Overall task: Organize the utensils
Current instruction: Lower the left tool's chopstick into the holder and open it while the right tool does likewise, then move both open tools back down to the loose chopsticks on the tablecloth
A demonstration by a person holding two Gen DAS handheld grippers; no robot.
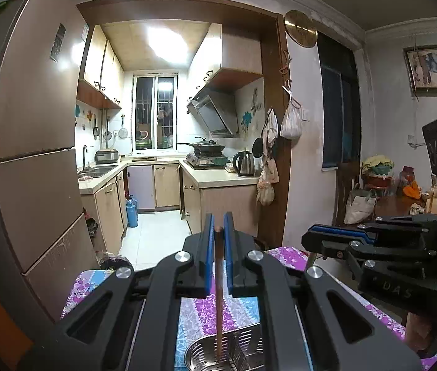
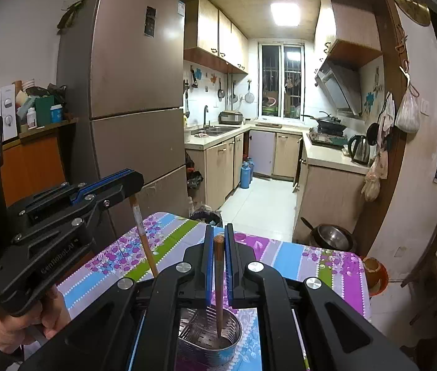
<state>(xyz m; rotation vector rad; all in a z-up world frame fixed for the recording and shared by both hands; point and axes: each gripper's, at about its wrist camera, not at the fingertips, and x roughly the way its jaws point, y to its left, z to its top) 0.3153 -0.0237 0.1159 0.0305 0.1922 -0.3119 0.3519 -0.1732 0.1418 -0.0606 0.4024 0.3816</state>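
My left gripper [image 1: 217, 227] is shut on a brown wooden chopstick [image 1: 218, 293] that hangs down with its tip over a perforated steel utensil holder [image 1: 243, 352]. My right gripper [image 2: 218, 241] is shut on a second wooden chopstick [image 2: 218, 284] whose tip reaches into the same steel holder [image 2: 209, 337]. In the right wrist view the left gripper [image 2: 125, 182] shows at the left with its chopstick [image 2: 142, 235] slanting down. In the left wrist view the right gripper [image 1: 320, 235] shows at the right.
The holder stands on a table with a floral striped cloth [image 2: 296, 262]. A tall fridge [image 2: 131, 92] stands left of the kitchen doorway. A metal bowl [image 2: 333, 238] lies on the floor beyond the table. A chair and a cluttered side table [image 1: 382, 204] are at the right.
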